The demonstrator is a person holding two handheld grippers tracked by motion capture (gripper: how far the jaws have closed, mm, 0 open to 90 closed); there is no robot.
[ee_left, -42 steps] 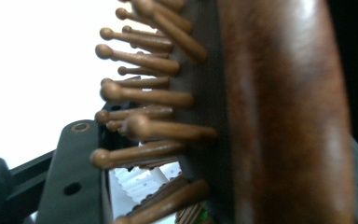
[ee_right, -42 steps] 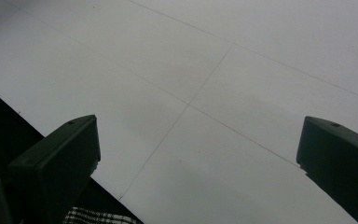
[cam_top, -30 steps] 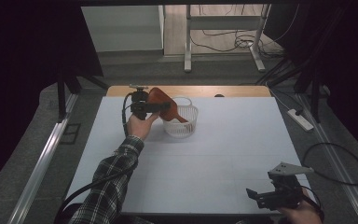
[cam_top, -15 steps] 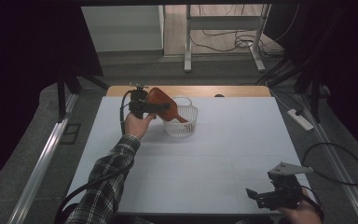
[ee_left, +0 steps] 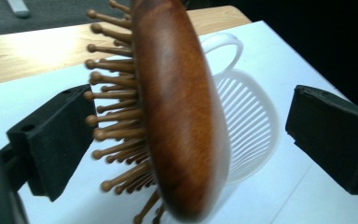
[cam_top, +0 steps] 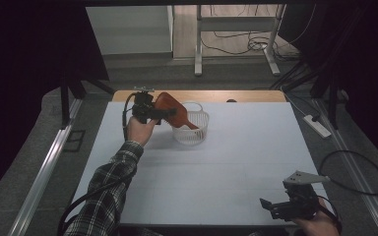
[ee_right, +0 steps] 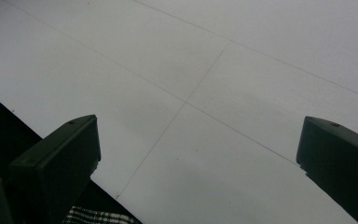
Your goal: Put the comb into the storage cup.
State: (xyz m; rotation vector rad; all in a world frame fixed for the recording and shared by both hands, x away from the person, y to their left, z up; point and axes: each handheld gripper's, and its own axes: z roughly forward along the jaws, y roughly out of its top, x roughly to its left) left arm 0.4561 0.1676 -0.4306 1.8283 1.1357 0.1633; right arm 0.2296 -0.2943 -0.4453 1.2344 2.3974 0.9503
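Left gripper, jaws wide, has released the brush into the basket near the bench's far edge; right gripper idles, jaws wide.

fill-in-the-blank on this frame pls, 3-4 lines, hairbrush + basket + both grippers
1. The wooden hairbrush sits between the jaws of the ____ gripper.
2. The handle end of the hairbrush dips into a white ____.
3. The right gripper has its jaws ____ over the white table.
4. The left gripper's jaws stand ____ of the hairbrush, wide apart.

Missing words: left; basket; open; clear
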